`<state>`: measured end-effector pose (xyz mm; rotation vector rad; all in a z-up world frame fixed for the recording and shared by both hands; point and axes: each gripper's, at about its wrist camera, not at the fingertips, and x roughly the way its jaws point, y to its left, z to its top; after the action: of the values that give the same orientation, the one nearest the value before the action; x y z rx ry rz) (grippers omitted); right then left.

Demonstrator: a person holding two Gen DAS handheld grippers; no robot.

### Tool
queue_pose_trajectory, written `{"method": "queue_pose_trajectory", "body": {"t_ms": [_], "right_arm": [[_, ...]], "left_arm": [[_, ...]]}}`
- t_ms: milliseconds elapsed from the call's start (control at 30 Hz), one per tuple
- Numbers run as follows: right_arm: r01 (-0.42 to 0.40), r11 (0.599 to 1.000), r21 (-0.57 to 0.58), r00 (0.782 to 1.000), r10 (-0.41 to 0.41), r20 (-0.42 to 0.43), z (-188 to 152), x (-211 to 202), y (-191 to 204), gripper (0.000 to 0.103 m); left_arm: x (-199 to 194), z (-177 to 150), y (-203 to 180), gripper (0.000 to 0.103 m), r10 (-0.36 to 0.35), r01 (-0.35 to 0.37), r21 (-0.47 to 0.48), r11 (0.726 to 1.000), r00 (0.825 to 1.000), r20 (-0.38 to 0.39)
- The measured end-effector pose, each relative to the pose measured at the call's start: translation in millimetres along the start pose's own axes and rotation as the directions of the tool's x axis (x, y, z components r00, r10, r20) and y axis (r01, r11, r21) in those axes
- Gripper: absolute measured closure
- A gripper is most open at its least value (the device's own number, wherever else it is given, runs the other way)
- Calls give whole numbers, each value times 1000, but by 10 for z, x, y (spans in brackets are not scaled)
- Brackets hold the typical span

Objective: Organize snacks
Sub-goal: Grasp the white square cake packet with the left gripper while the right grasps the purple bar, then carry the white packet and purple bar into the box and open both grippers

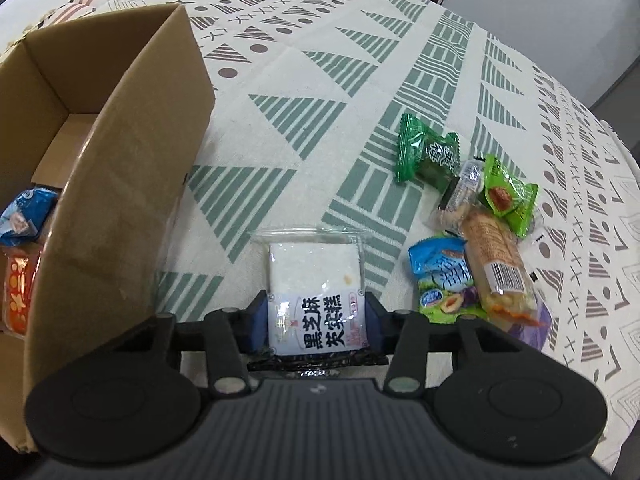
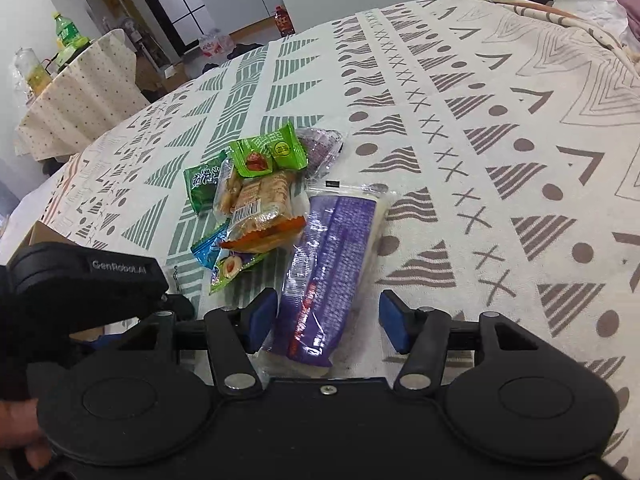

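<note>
Gripping a clear-wrapped white cake packet [image 1: 316,296], the left gripper [image 1: 316,326] has its blue pads pressed against both sides of the label end, while the far end of the packet seems to rest on the patterned tablecloth [image 1: 360,80]. Just to its left stands the open cardboard box [image 1: 120,184], with a blue packet [image 1: 24,216] and an orange one [image 1: 18,296] already inside. So the step in hand looks like the pick-up of one more snack bound for that box.

The right gripper [image 2: 328,320] straddles a long purple packet [image 2: 332,248] with its jaws apart; the left pad sits close to the wrapper, the right pad stands clear, so nothing is clamped there. A heap of small snacks [image 2: 256,196] lies beyond it.

Next, the cake packet likely needs lifting high enough to clear the tall box wall, then carrying left and letting go above the other packets. The soft wrapper may sag or slip.
</note>
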<state>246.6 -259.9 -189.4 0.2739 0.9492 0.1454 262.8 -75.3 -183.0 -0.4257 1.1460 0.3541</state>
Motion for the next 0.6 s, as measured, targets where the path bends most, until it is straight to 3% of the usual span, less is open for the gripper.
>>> {"method": "queue_pose_trajectory", "body": {"t_ms": [167,600], "right_arm": [[-10,999,-39,1000,10,-4,-26,-6,42,65],[-83,993,89,997,83,5,-117,-300,-105,72]], "left_arm": [[-104,-45,-1,57,-24,24,24,999,1000,11],[-540,-211,121,57,-142,134,97,986,987,80]]}}
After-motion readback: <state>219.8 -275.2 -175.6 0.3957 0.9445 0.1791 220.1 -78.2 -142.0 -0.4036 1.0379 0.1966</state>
